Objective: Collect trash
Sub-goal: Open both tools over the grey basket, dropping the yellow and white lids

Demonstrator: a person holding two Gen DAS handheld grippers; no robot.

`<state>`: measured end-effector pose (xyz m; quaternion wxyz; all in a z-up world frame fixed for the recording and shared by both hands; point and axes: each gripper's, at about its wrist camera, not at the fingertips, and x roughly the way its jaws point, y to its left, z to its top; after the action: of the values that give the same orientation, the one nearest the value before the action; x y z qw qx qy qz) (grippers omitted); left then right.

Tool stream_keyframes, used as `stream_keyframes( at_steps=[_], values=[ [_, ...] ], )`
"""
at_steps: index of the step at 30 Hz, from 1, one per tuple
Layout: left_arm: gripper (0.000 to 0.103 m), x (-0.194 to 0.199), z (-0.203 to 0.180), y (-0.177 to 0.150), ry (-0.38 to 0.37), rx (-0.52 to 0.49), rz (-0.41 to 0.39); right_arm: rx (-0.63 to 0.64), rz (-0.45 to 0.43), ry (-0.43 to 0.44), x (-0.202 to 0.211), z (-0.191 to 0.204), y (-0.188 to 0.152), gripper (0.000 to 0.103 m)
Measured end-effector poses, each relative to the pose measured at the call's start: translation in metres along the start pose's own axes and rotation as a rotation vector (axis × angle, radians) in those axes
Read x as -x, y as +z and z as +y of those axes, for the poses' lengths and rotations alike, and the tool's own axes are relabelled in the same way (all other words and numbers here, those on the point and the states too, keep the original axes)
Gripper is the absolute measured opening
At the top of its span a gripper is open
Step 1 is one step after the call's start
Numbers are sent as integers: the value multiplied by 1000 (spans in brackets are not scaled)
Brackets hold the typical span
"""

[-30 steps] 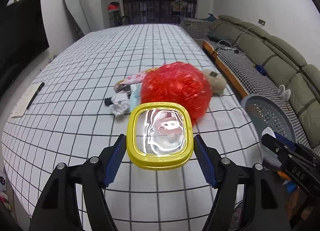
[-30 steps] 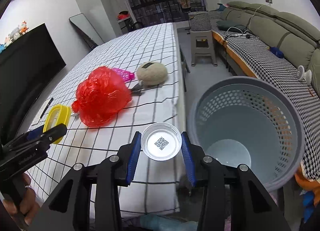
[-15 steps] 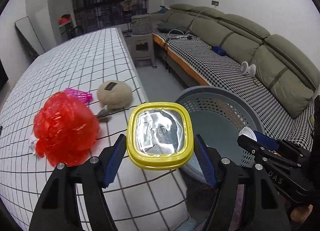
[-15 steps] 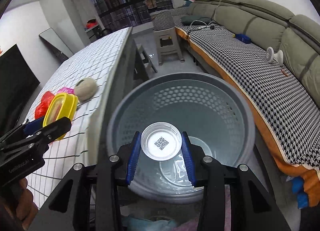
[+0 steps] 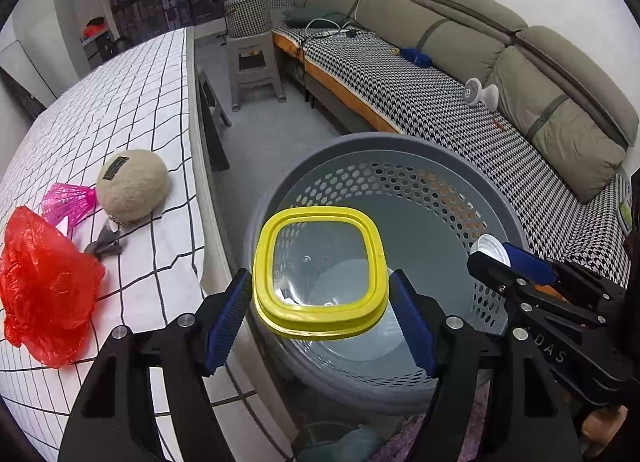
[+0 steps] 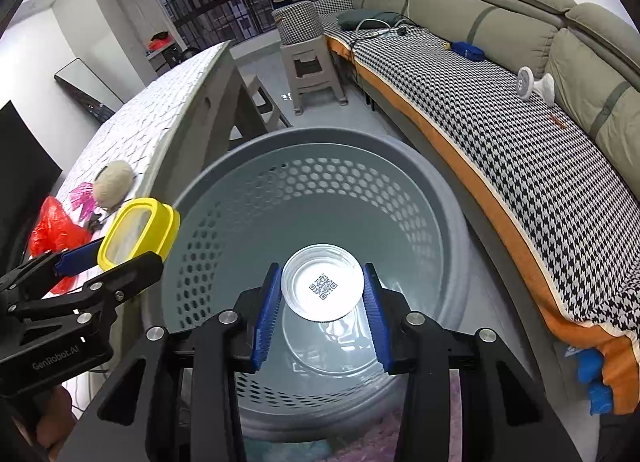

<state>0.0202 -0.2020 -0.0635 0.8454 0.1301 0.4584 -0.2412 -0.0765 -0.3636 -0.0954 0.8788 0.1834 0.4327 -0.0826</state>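
A yellow-rimmed clear container (image 5: 320,274) sits between the blue pads of my left gripper (image 5: 320,302), whose jaws are opening while the pads still touch its sides. It hangs over the near-left rim of the grey perforated basket (image 5: 384,140). My right gripper (image 6: 323,294) is shut on a small clear round cup (image 6: 323,287) with a QR label, held above the inside of the basket (image 6: 320,150). Each gripper shows in the other's view: the right gripper (image 5: 496,258) at the right, the left gripper (image 6: 120,250) at the left with the container (image 6: 136,230).
Left of the basket stands a table with a white checked cloth (image 5: 120,102). On it lie a red plastic bag (image 5: 44,286), a pink shuttlecock (image 5: 72,202) and a beige pouch (image 5: 132,186). A sofa (image 5: 480,110) and a stool (image 5: 254,62) stand beyond.
Both grippers swung right from over the table to over the basket, carrying the container and the cup. The red bag now lies far to the left.
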Motion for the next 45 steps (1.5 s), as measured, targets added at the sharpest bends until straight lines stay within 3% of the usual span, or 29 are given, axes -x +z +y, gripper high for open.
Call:
stream_keyframes(
  at_steps=[2,6,25,45],
  values=[
    [70,-1,-1,0,0,1,6,-8,0,1,1,-1,-1,40],
    [75,0,-1,-3,0,2,9,-23,-24,-2,6,-4,-1,55],
    [82,18,5,-9,24,31,-44,-40,-56,-7,22,-2,-7,55],
    [89,63,44,-15,92,98,-154,4,-118,44,44,26,2,56]
  ],
)
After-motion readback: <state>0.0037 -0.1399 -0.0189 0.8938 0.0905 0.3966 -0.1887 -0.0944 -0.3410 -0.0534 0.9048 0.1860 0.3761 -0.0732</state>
